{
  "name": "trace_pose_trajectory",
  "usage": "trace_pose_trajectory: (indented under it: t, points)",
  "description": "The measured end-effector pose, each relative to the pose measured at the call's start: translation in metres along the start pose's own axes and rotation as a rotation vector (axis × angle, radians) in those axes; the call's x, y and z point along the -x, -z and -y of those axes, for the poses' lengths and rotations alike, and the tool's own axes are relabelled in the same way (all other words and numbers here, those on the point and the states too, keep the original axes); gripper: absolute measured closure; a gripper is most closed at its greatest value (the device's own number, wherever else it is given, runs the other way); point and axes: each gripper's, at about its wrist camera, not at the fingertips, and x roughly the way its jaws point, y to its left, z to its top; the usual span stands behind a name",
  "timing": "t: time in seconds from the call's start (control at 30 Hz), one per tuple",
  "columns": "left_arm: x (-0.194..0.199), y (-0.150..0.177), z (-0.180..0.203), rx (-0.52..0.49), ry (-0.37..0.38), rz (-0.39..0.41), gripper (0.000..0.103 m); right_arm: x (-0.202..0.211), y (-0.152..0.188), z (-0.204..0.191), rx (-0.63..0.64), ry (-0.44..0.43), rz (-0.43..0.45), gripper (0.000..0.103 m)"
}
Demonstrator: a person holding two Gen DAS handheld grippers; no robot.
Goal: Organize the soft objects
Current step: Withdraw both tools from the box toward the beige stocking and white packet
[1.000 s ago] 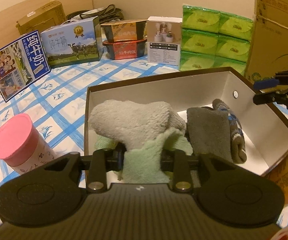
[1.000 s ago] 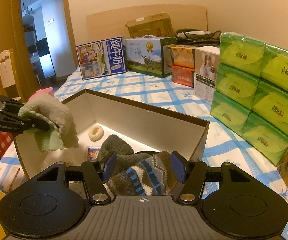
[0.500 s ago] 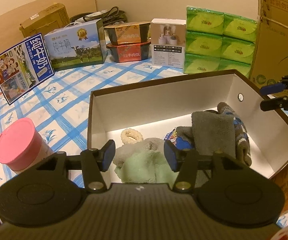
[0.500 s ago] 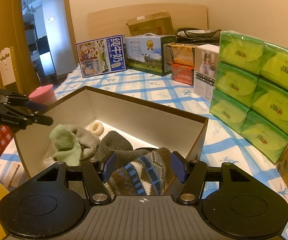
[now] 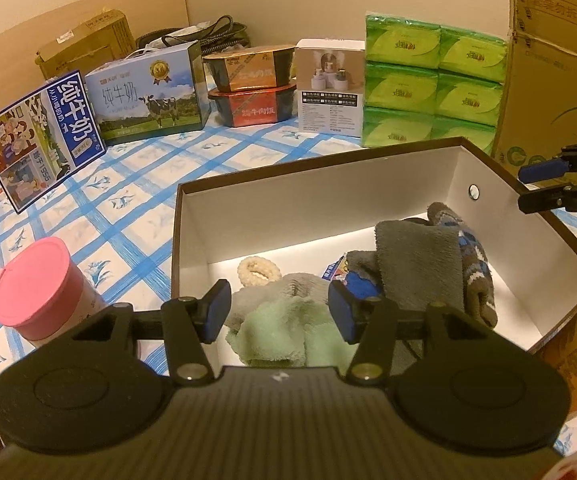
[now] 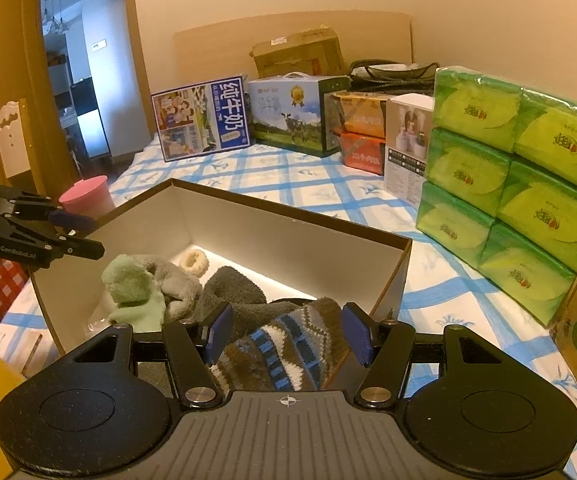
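Your left gripper [image 5: 279, 311] is wide open and empty, low center of the frame, above the green towel [image 5: 284, 332] in the box [image 5: 320, 196]. Your right gripper [image 6: 288, 334] is also open w/ nothing held, above the patterned sock [image 6: 284, 352].

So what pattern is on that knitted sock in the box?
The sock has brown, blue and white zigzag stripes, clearest in the right wrist view.

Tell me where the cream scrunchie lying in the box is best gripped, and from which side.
Grip the cream scrunchie across one side of its ring, coming straight down from above. It lies flat on the floor of the box, near the back wall, with the grey-green cloth bunched against its near edge, so a sideways approach looks blocked. The open left hand-held gripper is nearest.
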Motion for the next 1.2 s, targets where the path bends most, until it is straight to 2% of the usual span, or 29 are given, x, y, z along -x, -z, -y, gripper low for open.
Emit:
trace_pose_trajectory:
  t: [0.57, 0.87, 1.2]
  points:
    - [0.04, 0.009, 0.007, -0.014, 0.012, 0.013, 0.052, 0.053, 0.017, -0.004, -0.052, 0.06, 0.011, 0.043]
    - [0.079, 0.033, 0.004, -0.005, 0.013, -0.005, 0.051, 0.1, 0.046, -0.006, -0.132, 0.122, 0.022, 0.043]
    - [0.128, 0.068, -0.007, 0.068, 0.021, -0.002, 0.044, 0.146, 0.076, -0.045, -0.191, 0.094, 0.078, 0.042]
